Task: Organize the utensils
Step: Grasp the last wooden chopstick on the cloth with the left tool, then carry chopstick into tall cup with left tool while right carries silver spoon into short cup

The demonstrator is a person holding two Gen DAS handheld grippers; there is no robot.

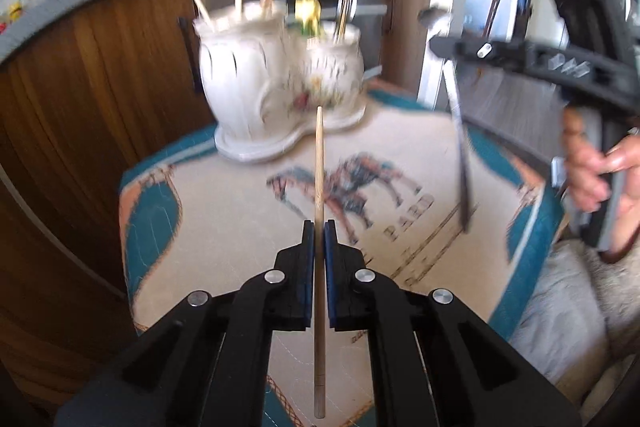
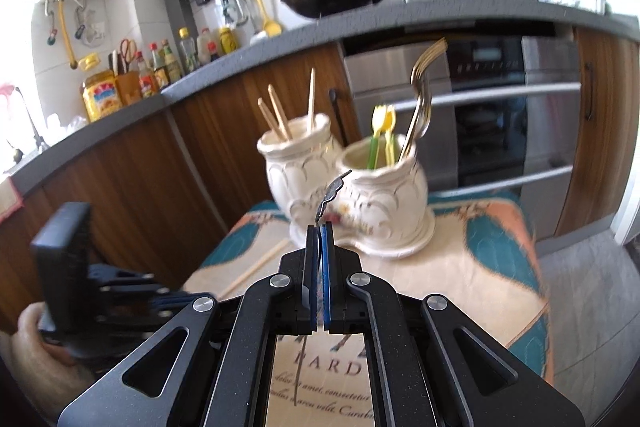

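Two grippers up, both loaded. Left gripper point(image 1: 319, 227): fingers pinched narrow on a wooden chopstick point(image 1: 319, 163), held lengthwise, tip aimed at the far holder, prob. so it can drop straight in. Right gripper point(image 2: 319, 227): fingers closed tight on a metal utensil handle point(image 2: 331, 193); from the left cam it looks like a spoon point(image 1: 456, 115) hanging w/ bowl end up, but blurred, can't be sure.

Ceramic holder point(image 2: 344, 195) has twin cups on one base, far end of the cloth. Left cup point(image 2: 298, 143) has chopsticks; right cup point(image 2: 380, 157) has forks + small plastic forks. Sorted by type, so chopstick likely → left cup, metal piece → right cup.

Surface: printed cloth point(image 1: 224, 227), teal/peach border, horse motif, over a small table. Room: kitchen, wood cabinets point(image 2: 120, 171), grey counter w/ bottles, pans on hob, oven point(image 2: 500, 107) behind.
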